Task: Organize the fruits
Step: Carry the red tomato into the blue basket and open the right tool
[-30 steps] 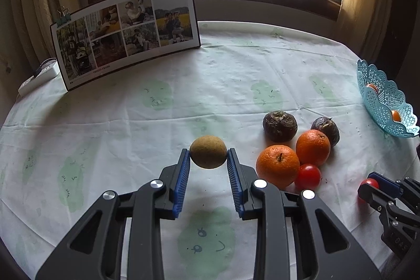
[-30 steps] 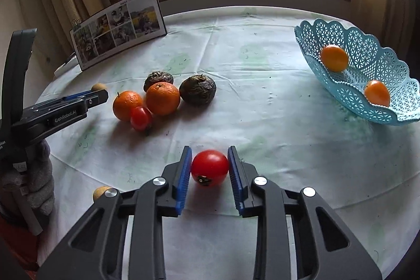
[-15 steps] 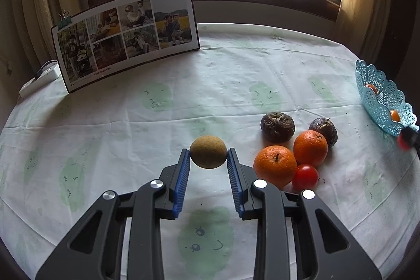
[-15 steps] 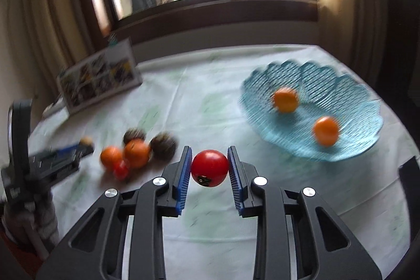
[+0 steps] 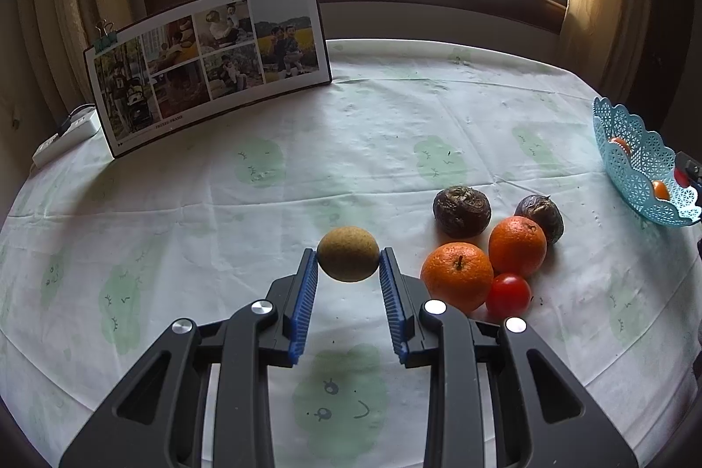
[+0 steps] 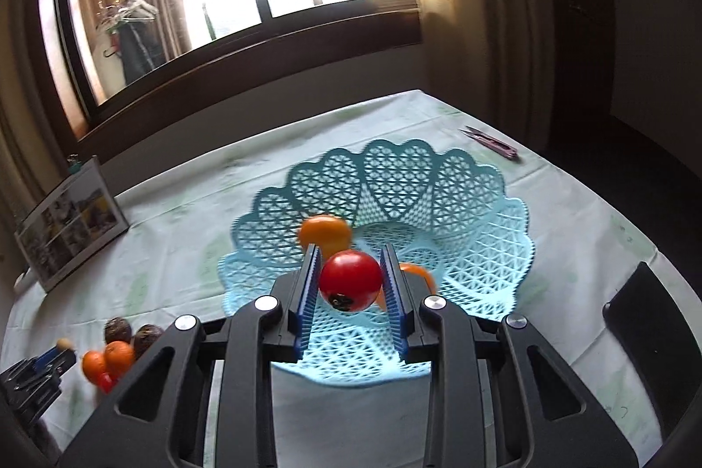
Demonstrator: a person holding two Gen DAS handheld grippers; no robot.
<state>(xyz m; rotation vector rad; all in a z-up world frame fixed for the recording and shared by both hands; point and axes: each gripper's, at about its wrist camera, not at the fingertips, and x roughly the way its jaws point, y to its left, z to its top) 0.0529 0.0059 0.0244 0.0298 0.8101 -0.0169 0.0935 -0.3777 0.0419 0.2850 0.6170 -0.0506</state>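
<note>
Right tongs (image 6: 349, 284) grip tomato (image 6: 350, 281) above basket (image 6: 478, 248); left tongs (image 5: 349, 270) grip brown fruit (image 5: 348, 254).

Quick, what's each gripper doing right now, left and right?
Left gripper: shut on the brownish round fruit.
Right gripper: shut on the red tomato, above the blue basket.

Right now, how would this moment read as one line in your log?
left gripper: holds brown fruit above table | right gripper: holds red tomato over blue basket | not released
</note>
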